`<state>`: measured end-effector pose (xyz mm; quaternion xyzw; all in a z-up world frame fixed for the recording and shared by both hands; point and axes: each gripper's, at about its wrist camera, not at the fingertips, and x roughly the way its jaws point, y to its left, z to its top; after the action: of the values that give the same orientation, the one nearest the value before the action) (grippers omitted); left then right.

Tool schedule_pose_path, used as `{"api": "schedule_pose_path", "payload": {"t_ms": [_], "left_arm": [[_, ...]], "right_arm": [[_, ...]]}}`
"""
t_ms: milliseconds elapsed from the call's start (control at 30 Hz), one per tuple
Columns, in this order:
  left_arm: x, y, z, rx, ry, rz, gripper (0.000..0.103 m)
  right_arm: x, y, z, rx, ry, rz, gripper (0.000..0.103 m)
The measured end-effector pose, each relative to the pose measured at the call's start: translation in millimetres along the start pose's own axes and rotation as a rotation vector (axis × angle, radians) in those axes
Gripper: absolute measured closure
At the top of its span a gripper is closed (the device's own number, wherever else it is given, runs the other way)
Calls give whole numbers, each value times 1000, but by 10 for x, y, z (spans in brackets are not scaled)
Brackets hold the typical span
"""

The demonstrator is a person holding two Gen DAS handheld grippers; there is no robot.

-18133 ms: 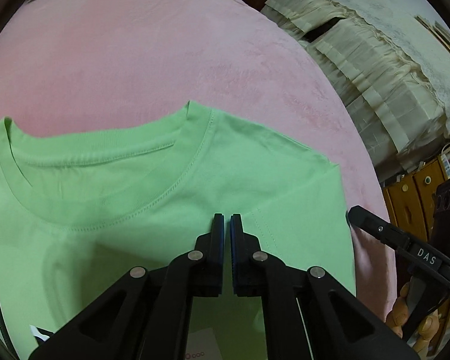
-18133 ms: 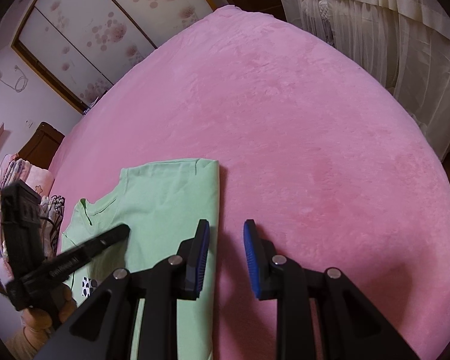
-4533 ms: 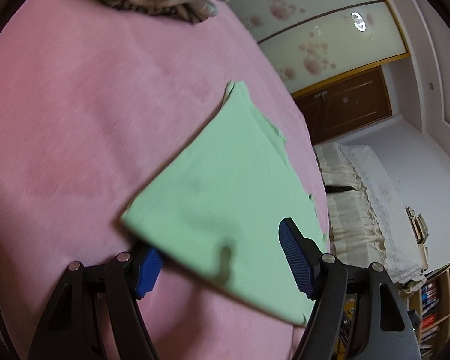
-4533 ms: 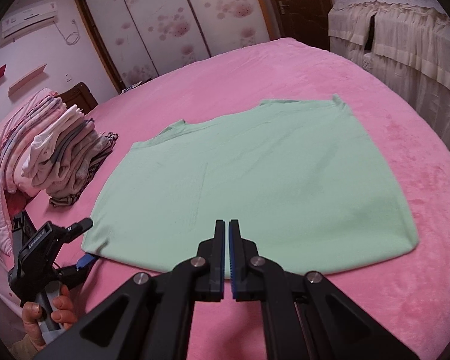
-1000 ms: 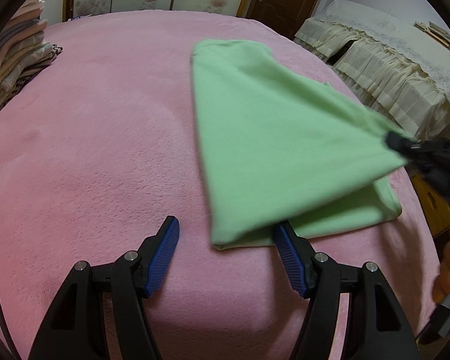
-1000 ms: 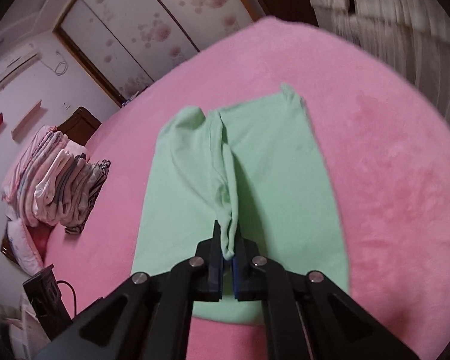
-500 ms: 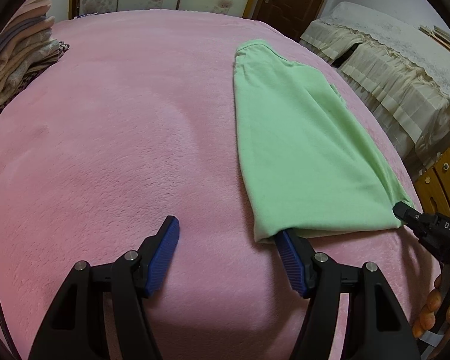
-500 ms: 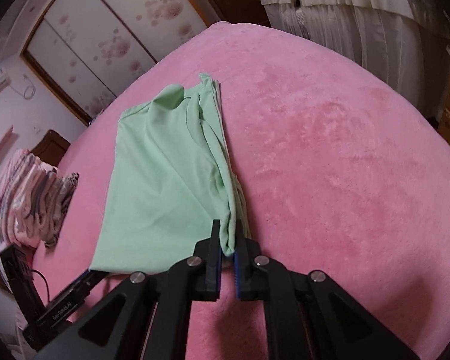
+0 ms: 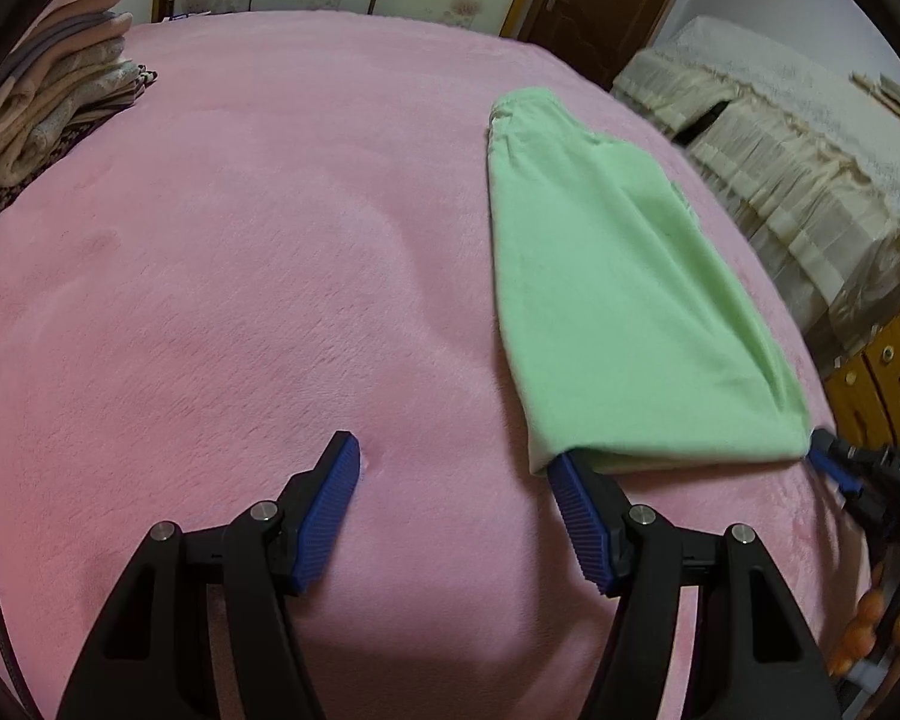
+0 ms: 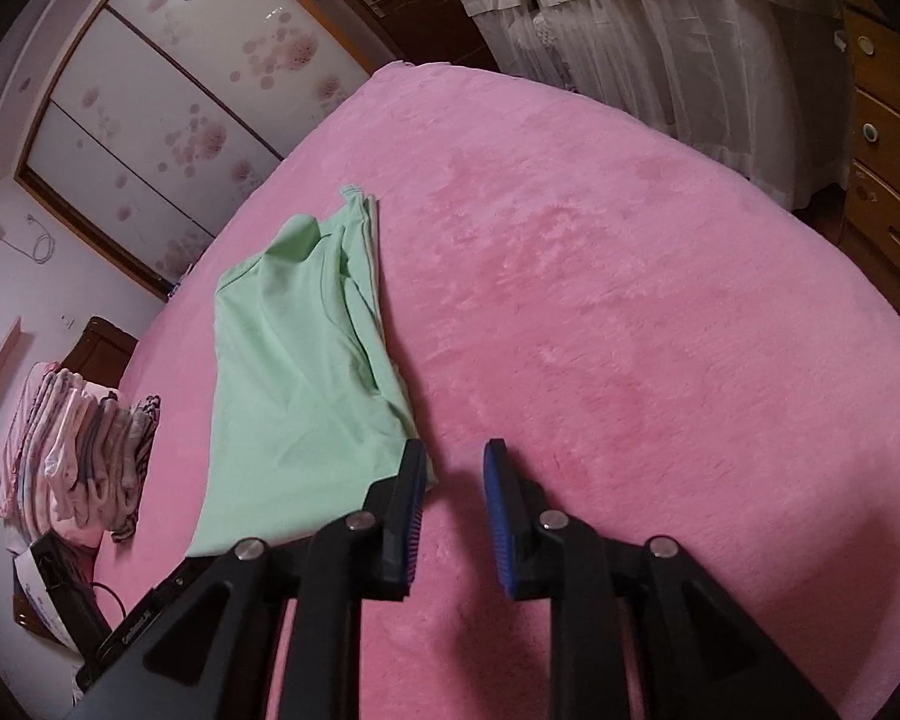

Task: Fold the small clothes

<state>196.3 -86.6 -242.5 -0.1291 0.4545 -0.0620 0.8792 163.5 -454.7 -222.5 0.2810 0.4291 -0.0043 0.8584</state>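
Right gripper [image 10: 453,483], jaws opening, nothing between the pads, left pad against the near corner of green garment [image 10: 297,372]. Left gripper [image 9: 453,501], jaws spread, nothing gripped, right pad tucked under the garment's other near corner. Garment folded into a long narrow strip, smooth on top, layered edges along one side, lying on pink blanket [image 10: 660,300]. Stack of folded clothes [image 10: 72,462] well apart.

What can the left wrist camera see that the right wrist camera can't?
Only the left wrist view shows the left gripper, open, one finger by the green shirt's corner. Only the right wrist view shows the right gripper, its jaws opening with nothing between them, and a wooden dresser. Both show the green shirt, pink blanket and stack of folded clothes.
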Motion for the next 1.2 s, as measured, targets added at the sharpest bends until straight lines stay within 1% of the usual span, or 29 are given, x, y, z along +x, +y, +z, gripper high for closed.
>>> {"api": "schedule_pose_path", "payload": {"t_ms": [67,167,267,333,433,500,567,600,667,800,867,933,1033,1067,1133,1167,1200], "left_arm": [[-85,-8,-12,31,17,12,39],[-225,23,59,53,31,1,39],[-270,19,328,98,0,11,39],[-221,-18,600,133,-34,19,39],[-42,-115,1009,172,-57,-5,39],[197,-200,1310,189,-31,-31,38],[409,-239,1506,173,12,-71,38],[558,-253,1625,152,34,-80,38],[767,-261,1763,135,68,-92,38],[1103,-202,1956,73,103,-89,38],[1184,-158,1995,47,108,-98,38],[1241,-126,1992,35,112,-106,38],[1317,-117,1980,33,112,-106,36],[1332,-123,1974,39,111,-102,35],[1341,-173,1965,48,107,-96,35],[1350,-179,1967,50,105,-92,35],[1357,-197,1968,50,105,-89,35]], "right_arm": [[-31,96,61,-36,-11,2,82],[-47,288,250,-115,-18,26,82],[89,504,537,-170,5,68,82],[238,644,710,-206,22,87,82],[579,851,995,-250,89,133,82],[837,957,1171,-245,156,180,81],[1058,989,1342,-225,190,199,79],[1157,997,1397,-218,213,209,79],[1358,986,1506,-190,239,202,79],[1615,923,1605,-169,279,164,79],[1683,883,1631,-162,288,143,79],[1735,862,1625,-156,308,152,79],[1810,799,1623,-140,358,201,74],[1828,811,1617,-142,365,221,72],[1854,845,1625,-150,372,245,73],[1861,880,1613,-167,364,244,73],[1860,933,1592,-204,352,223,75]]}}
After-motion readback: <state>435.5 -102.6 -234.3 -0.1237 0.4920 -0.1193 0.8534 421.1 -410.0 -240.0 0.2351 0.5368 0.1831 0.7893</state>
